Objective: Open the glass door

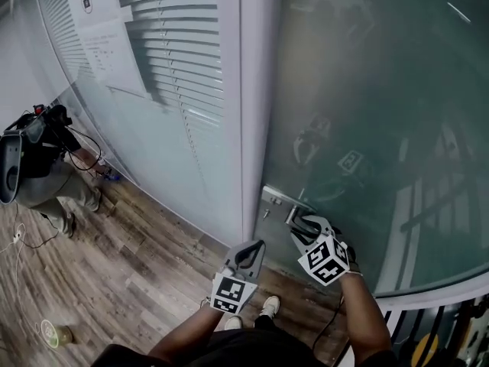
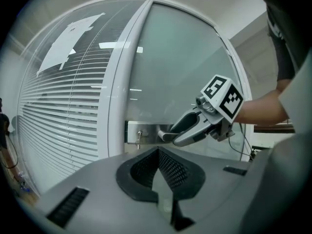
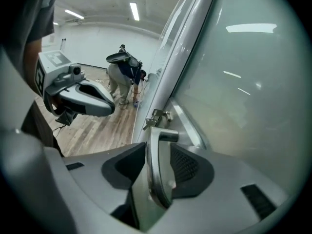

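Observation:
The frosted glass door (image 1: 367, 90) stands shut in its white frame (image 1: 256, 105). A steel lever handle (image 1: 294, 214) sticks out from a lock plate (image 1: 275, 199) with a key (image 2: 138, 138) in it. My right gripper (image 1: 304, 224) is at the handle, pointing down. In the right gripper view the lever (image 3: 157, 169) lies in the gap between its jaws, which stand apart around it, so my right gripper (image 3: 156, 147) is open. My left gripper (image 1: 256, 247) hangs a little left of the handle, short of the frame. Its pads meet at the tip with nothing between them, so my left gripper (image 2: 158, 150) is shut.
Left of the door runs a curved glass wall with white blinds (image 1: 176, 67) and paper notices (image 1: 99, 21). A person (image 1: 38, 167) with gear stands on the wooden floor (image 1: 114, 266) at the far left, with cables nearby. My white shoes (image 1: 269, 306) are right below the grippers.

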`<state>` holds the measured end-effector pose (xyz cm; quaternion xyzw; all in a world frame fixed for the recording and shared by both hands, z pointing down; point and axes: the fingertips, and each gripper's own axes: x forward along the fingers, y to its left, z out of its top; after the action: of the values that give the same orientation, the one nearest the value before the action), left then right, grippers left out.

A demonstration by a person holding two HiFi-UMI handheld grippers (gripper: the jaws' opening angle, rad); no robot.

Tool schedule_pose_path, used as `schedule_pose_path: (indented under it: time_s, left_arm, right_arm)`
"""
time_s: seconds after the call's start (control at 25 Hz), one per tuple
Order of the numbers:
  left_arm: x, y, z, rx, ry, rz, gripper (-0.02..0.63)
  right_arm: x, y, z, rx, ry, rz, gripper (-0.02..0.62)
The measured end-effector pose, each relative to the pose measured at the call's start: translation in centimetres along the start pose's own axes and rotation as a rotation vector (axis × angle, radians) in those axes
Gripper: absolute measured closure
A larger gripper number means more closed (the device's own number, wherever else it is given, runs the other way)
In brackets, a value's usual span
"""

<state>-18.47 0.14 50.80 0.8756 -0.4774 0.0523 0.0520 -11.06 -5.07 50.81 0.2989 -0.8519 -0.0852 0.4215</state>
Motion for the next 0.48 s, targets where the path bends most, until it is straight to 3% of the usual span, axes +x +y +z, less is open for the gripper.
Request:
schedule_pose_path:
  time_s: [0.28, 0.4, 0.48]
  left_arm:
    - [0.5, -0.2, -0.7, -0.010, 0.012, -0.005, 0.607]
    - [0.3, -0.4, -1.1, -0.017, 0.018, -0.005, 0.607]
    - [0.2, -0.2, -1.2, -0.019, 0.020, 0.002, 0.607]
  right_arm:
    - [2.1, 1.4, -0.9, -0.049, 0.092, 0.137, 0.438]
    - [3.0, 1.6, -0.8, -0.060, 0.110, 0.149, 0.470]
    - [3.3, 1.4, -0.8, -0.073, 0.123, 0.138, 0.528]
